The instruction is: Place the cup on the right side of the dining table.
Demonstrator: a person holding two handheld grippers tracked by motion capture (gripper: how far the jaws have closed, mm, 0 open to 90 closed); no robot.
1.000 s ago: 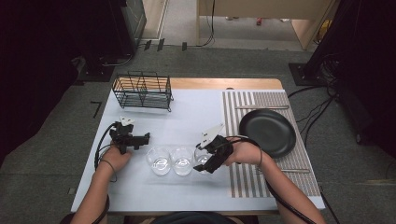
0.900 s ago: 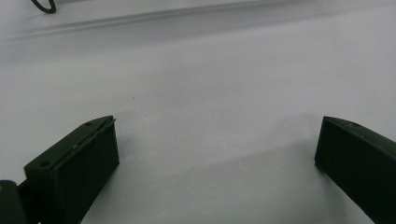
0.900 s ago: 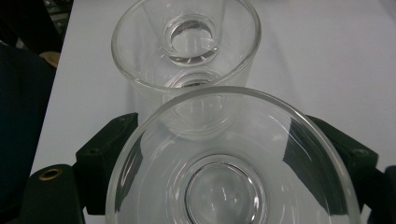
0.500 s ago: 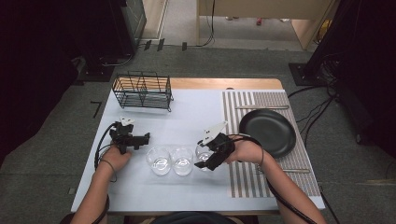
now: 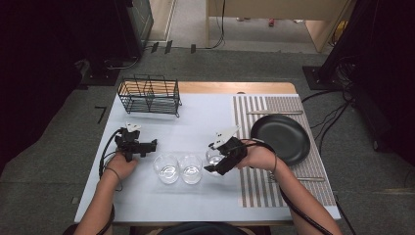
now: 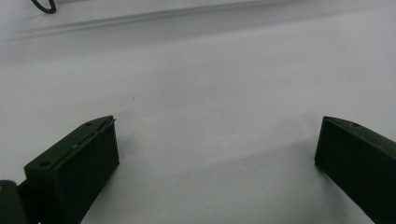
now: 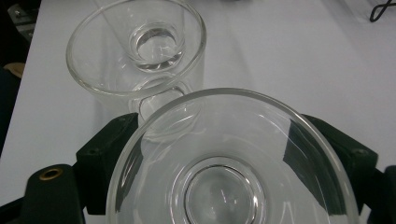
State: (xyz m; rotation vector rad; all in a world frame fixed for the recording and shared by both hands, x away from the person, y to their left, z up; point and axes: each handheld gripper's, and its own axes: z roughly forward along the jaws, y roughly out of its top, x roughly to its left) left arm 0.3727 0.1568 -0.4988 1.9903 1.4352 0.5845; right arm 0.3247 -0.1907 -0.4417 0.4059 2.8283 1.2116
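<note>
With the right hand-held gripper (image 5: 219, 159) clamped on the glass (image 7: 233, 163) at the right end of a row of 3 on the tabletop (image 5: 205, 122), lift it straight up, clear of the neighbouring glass (image 7: 135, 51), while the left hand-held gripper (image 6: 217, 168) rests with jaws apart, holding nothing.

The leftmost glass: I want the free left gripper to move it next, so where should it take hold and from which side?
Grip the leftmost glass across its wall, coming from its open left side: it stands upright, and a second glass crowds its right.
</note>
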